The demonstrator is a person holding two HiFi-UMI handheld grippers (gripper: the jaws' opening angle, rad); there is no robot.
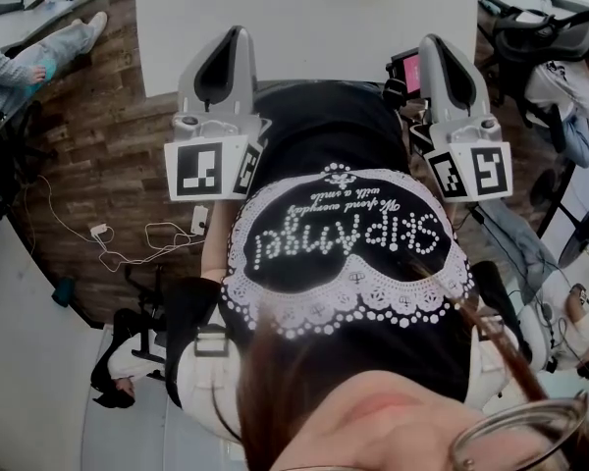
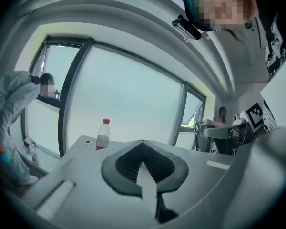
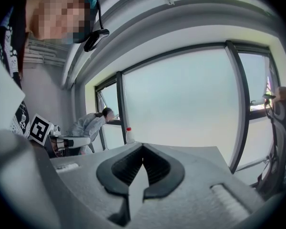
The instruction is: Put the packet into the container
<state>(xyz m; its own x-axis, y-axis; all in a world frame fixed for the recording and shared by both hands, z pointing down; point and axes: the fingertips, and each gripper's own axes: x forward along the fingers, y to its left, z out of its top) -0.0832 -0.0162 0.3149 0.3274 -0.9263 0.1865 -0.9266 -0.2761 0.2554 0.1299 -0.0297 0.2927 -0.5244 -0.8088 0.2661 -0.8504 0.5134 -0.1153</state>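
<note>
Head view: left tongs (image 1: 234,37) and right tongs (image 1: 435,43) are both pressed together, empty, at the near edge of the white tabletop (image 1: 314,8). No packet or container shows, so locate them first.

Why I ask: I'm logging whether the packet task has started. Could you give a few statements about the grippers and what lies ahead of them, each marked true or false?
1. The left gripper has its fingers shut with nothing between them. True.
2. The right gripper holds a packet. False: its fingers are shut and empty, and no packet shows in any view.
3. A bottle with a red cap stands upright ahead of the left gripper. True.
4. A container sits on the white table in the head view. False: no container shows on the part of the table in view.
</note>
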